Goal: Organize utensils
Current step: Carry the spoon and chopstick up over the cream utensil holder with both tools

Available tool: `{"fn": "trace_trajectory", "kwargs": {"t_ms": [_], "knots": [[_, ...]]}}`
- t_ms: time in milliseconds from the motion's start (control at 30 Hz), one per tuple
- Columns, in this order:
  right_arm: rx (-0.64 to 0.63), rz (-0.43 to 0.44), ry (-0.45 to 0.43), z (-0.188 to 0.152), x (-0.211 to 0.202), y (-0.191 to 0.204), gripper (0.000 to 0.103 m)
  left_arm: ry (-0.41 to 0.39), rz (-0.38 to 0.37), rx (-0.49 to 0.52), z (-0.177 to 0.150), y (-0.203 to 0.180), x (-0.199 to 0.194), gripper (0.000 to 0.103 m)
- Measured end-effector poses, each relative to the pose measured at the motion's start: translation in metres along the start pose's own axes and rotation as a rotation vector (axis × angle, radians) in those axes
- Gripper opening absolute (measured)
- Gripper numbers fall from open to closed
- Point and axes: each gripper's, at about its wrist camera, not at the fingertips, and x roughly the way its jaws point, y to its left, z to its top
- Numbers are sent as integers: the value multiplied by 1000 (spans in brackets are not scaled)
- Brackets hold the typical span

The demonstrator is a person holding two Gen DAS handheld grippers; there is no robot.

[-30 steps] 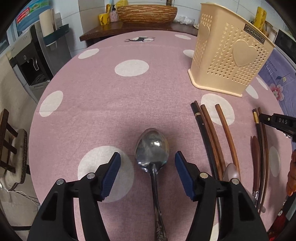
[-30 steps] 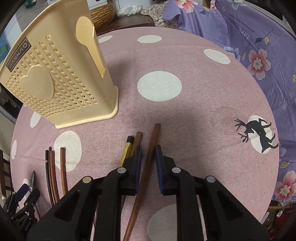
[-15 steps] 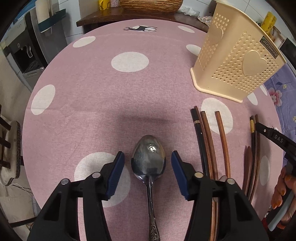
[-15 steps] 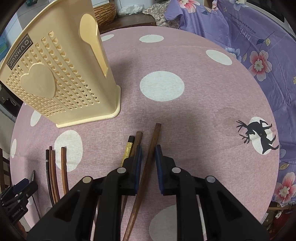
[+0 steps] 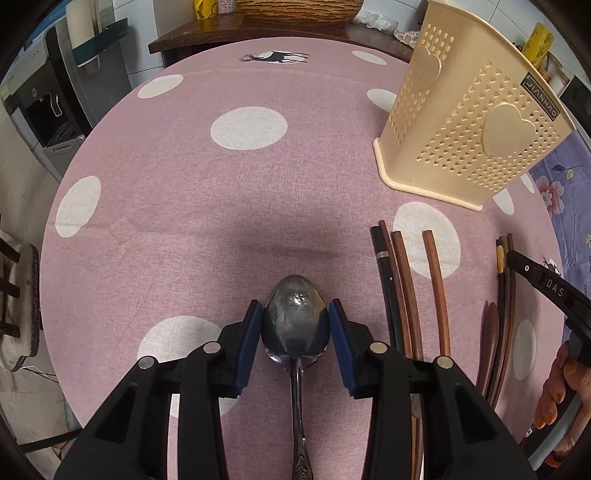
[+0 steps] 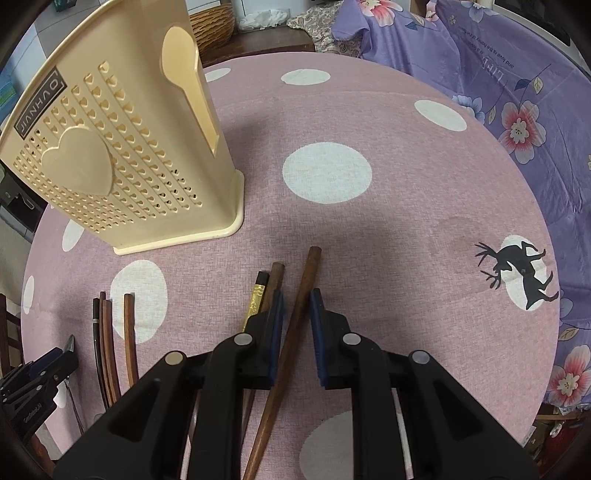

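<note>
My left gripper [image 5: 295, 325] is shut on the bowl of a metal spoon [image 5: 295, 325], held above the pink dotted table. My right gripper [image 6: 296, 317] is closed around a brown wooden chopstick [image 6: 301, 295], which points toward the cream perforated utensil holder [image 6: 110, 158]. The holder also shows in the left wrist view [image 5: 469, 122] at the far right. Three loose chopsticks [image 5: 402, 280] lie right of the spoon. A gold-banded chopstick [image 6: 256, 299] and another brown one [image 6: 275, 284] lie just left of my right gripper.
The round table wears a pink cloth [image 5: 184, 166] with white dots. A wicker basket [image 5: 299, 7] stands on a dark side table behind. A purple floral cloth [image 6: 517, 92] lies beyond the table on the right. A water dispenser [image 5: 40, 110] stands to the left.
My left gripper's jaws have closed from wide open onto the spoon's bowl, and it has moved forward along the spoon. My right gripper keeps its grip on the chopstick, nearly still.
</note>
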Motion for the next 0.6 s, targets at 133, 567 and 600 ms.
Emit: {"fn": "trace_trajectory", "kwargs": {"t_ms": [133,567,600], "knots": [[9,29,-7,2,1,-4,11,-35,-15,1,-5,-1,-5,37],[-14,129,-176,10,-52,-9,8,-340,-41,29,0,-15,-66,37],[-16,136,-194,11,-59,-9,8,-368,-51,24,1,-15,-72,37]]}}
